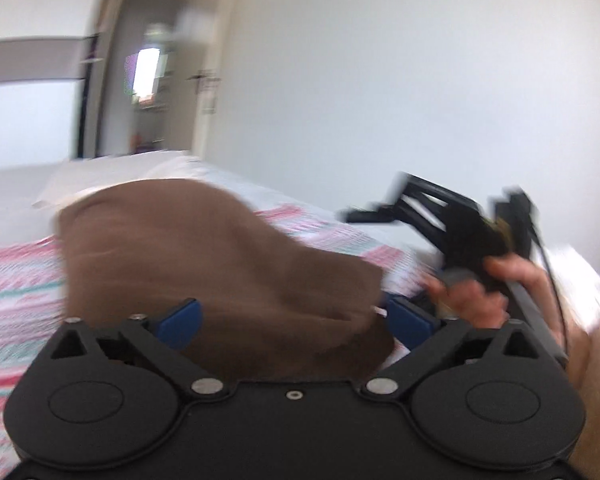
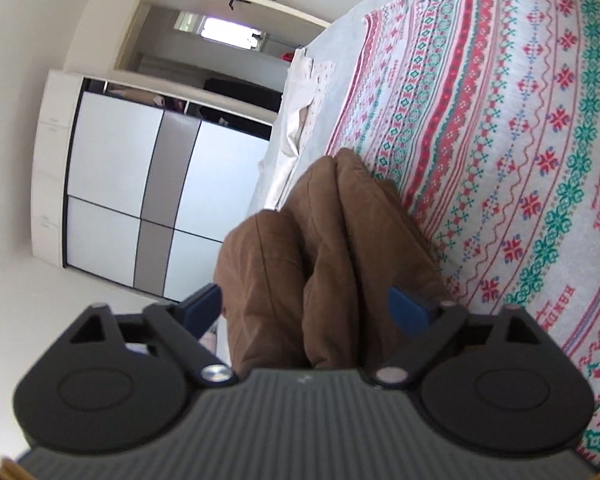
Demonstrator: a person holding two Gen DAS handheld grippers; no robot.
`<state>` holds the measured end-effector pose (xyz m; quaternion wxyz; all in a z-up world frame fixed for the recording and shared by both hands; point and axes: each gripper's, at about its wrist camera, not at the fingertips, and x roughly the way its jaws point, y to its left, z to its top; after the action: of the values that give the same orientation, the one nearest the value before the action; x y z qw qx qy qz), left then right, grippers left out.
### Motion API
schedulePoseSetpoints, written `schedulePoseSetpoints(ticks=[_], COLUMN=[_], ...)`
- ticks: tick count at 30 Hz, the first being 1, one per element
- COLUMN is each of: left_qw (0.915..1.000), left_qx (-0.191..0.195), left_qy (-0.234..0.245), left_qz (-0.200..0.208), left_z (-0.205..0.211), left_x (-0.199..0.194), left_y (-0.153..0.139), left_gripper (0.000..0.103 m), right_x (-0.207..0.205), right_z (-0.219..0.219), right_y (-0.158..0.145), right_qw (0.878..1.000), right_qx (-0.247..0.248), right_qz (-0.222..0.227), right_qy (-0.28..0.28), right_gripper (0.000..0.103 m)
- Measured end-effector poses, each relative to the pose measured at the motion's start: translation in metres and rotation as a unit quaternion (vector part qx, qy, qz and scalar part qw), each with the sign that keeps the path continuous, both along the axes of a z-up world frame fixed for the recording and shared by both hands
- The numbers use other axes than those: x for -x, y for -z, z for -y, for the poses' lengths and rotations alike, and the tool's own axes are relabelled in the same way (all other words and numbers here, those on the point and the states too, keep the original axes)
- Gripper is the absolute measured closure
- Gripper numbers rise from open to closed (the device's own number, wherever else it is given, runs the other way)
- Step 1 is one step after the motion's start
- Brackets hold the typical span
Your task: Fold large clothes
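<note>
A brown garment (image 1: 204,264) lies bunched on a bed with a patterned red, green and white cover (image 1: 16,292). My left gripper (image 1: 292,320) has its blue pads spread wide, with brown cloth lying between them. In the right wrist view the same brown garment (image 2: 320,264) hangs in thick folds between the spread blue pads of my right gripper (image 2: 306,308). The right gripper also shows in the left wrist view (image 1: 452,228), held by a hand, off to the right of the garment. The left wrist view is blurred.
The patterned cover (image 2: 520,140) spreads over the bed. A white pillow (image 1: 112,176) lies at the bed's far end. A wardrobe with white and grey doors (image 2: 140,184) stands beyond, beside an open doorway (image 1: 148,80). A white wall (image 1: 420,80) runs along the bed.
</note>
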<state>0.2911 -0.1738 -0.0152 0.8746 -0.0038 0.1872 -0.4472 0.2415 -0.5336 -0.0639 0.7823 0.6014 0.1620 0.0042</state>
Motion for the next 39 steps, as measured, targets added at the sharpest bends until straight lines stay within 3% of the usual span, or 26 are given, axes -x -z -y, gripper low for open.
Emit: schedulePoseSetpoints(ticks=[3,7,11,15,17,18,19,22,24,27,30,33,36,38,39], left_qw=[0.9968,0.984,0.9781,0.9707,0.9668,0.9649,0.9632,0.9577,0.957,0.9655,0.9737,0.9792,0.9808,0.9808,0.9806], left_qx=[0.012,0.042,0.034,0.025,0.025,0.026,0.028,0.043,0.047,0.048,0.034,0.006,-0.024,-0.022,-0.022], left_qy=[-0.065,-0.14,-0.171,-0.187,-0.192,-0.195,-0.197,-0.207,-0.221,-0.213,-0.188,-0.161,-0.145,-0.147,-0.151], left_qz=[-0.044,-0.102,-0.114,-0.15,-0.167,-0.174,-0.181,-0.195,-0.182,-0.142,-0.124,-0.123,-0.128,-0.126,-0.123], left_z=[-0.027,-0.053,-0.058,-0.059,-0.057,-0.056,-0.054,-0.05,-0.047,-0.036,-0.019,0.003,0.024,0.029,0.029], left_x=[-0.022,-0.05,-0.072,-0.097,-0.107,-0.113,-0.118,-0.127,-0.128,-0.12,-0.113,-0.109,-0.105,-0.103,-0.103], left_y=[0.005,0.011,0.01,0.015,0.019,0.022,0.025,0.029,0.023,0.009,0.003,0.01,0.027,0.031,0.03], left_gripper=[0.002,0.002,0.002,0.002,0.002,0.002,0.002,0.002,0.002,0.002,0.002,0.002,0.002,0.002,0.002], right_x=[-0.01,-0.038,-0.066,-0.087,-0.1,-0.106,-0.111,-0.112,-0.103,-0.078,-0.06,-0.056,-0.056,-0.049,-0.047], right_z=[-0.008,-0.007,-0.014,-0.03,-0.039,-0.044,-0.05,-0.069,-0.073,-0.055,-0.026,0.006,0.011,0.007,0.005], right_y=[-0.001,-0.017,-0.03,-0.028,-0.03,-0.033,-0.037,-0.06,-0.083,-0.112,-0.112,-0.067,-0.016,-0.013,-0.022], right_qw=[1.0,0.997,0.986,0.975,0.965,0.957,0.949,0.934,0.937,0.951,0.957,0.968,0.961,0.959,0.955], right_qx=[-0.012,0.048,0.126,0.168,0.199,0.222,0.248,0.301,0.306,0.268,0.26,0.218,0.22,0.23,0.248], right_qz=[0.005,-0.018,-0.053,-0.056,-0.074,-0.085,-0.09,-0.077,-0.038,0.031,0.041,-0.02,-0.109,-0.11,-0.117], right_qy=[-0.021,-0.053,-0.095,-0.134,-0.155,-0.163,-0.172,-0.174,-0.164,-0.149,-0.125,-0.126,-0.131,-0.12,-0.116], right_gripper=[0.003,0.003,0.003,0.016,0.03,0.047,0.071,0.087,0.089,0.09,0.09,0.087,0.066,0.057,0.047])
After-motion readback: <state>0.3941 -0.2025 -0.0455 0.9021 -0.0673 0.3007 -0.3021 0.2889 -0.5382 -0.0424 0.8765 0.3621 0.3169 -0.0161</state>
